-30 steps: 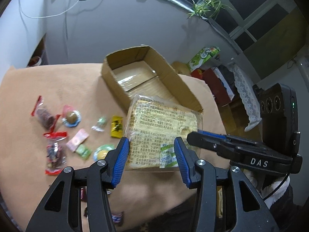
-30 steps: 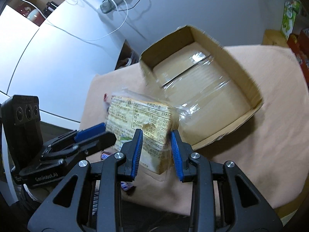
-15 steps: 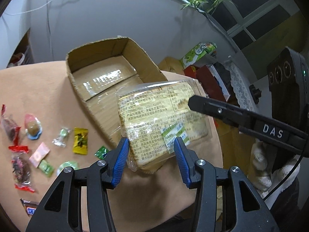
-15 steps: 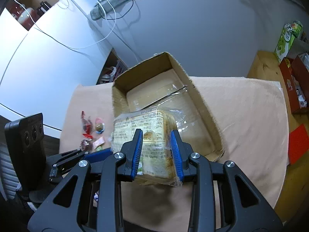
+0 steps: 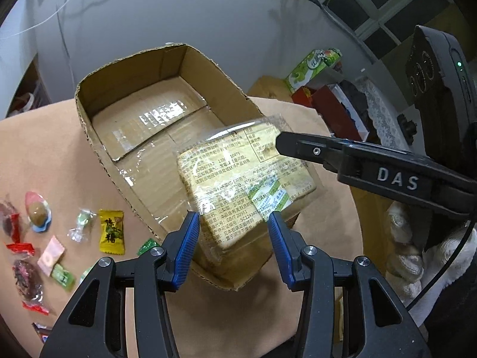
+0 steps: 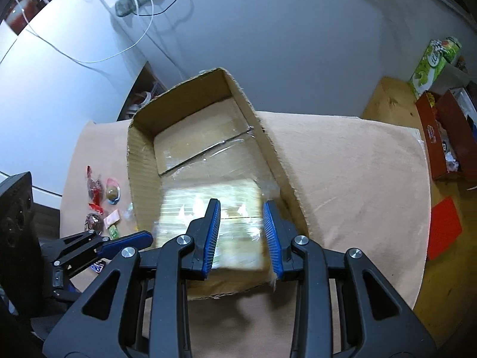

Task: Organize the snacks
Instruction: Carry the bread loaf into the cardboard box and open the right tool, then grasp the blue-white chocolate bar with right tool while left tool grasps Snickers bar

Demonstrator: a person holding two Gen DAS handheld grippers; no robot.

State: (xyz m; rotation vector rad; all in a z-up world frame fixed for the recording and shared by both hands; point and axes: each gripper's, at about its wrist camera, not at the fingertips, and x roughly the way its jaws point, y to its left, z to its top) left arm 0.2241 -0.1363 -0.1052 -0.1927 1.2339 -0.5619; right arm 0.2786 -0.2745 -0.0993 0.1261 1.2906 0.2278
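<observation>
- The cracker pack (image 5: 244, 185) is a flat, pale yellow block in a clear shiny wrapper. It hangs tilted over the near end of the open cardboard box (image 5: 89, 110), above the box floor.
- The left tongs (image 5: 232, 232) hold one end of the pack between their blue pads. The right tongs (image 6: 241, 226) hold it too, with a pad on each side.
- The left view shows the pack's printed side clearly. In the right view the pack (image 6: 208, 203) is blurry and no print can be read.
- Small black print in Chinese covers the wrapper, with numbers like "GB/T 20981" and a little green and white sticker.
- The left view shows the right tongs from the side, with "DAS" in white letters, and a hand in a white glove (image 5: 408, 256) behind them.
- The right view shows the left tongs' blue tip at the lower left.
- The box floor has shiny clear tape on it.
- Small sweets lie on the tan bench (image 5: 44, 155) left of the box. One is a yellow candy (image 5: 111, 230) with Chinese writing.
- Only the right view shows a bar reading "SNI" (image 6: 97, 267), partly hidden.
- A green carton (image 5: 313, 65) stands far off, beyond the bench.
</observation>
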